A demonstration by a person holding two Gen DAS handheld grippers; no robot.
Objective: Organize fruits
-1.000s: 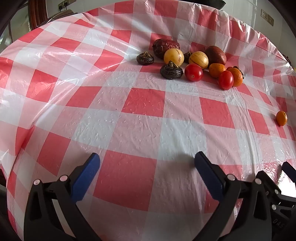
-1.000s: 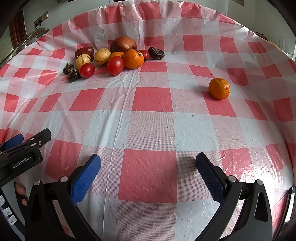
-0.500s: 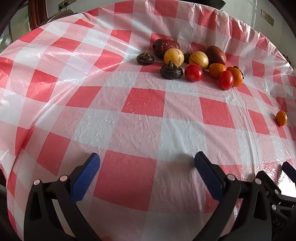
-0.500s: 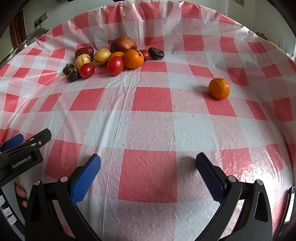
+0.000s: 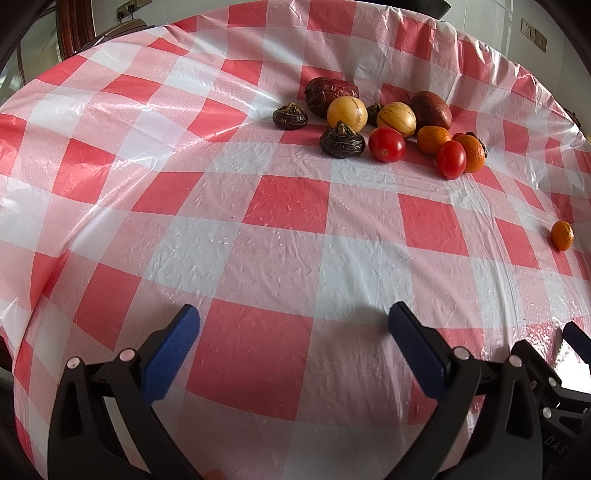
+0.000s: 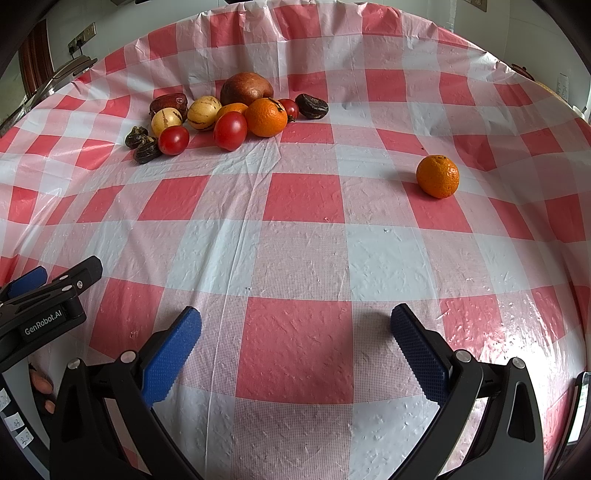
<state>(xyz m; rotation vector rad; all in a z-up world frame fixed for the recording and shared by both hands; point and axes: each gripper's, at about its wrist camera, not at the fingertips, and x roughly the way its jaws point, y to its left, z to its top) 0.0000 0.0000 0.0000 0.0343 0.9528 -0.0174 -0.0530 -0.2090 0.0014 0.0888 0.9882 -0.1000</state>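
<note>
A cluster of fruit lies far across the red-and-white checked tablecloth (image 5: 288, 206): two red tomatoes (image 5: 386, 144), two yellow striped melons (image 5: 347, 112), oranges (image 5: 433, 139), dark brown water chestnuts (image 5: 342, 140), a wrinkled red date (image 5: 331, 91) and a dark red mango (image 5: 431, 109). One lone orange (image 6: 437, 175) sits apart to the right, also seen as the lone orange (image 5: 562, 235). My left gripper (image 5: 293, 341) is open low over the cloth with nothing between its blue pads. My right gripper (image 6: 295, 341) is open too, and empty. In the right wrist view the fruit cluster (image 6: 230, 130) sits far left.
The left gripper's body (image 6: 40, 295) shows at the left edge of the right wrist view, and part of the right gripper (image 5: 546, 373) shows at the lower right of the left wrist view. The table's far edge (image 6: 332, 14) meets a wall with sockets.
</note>
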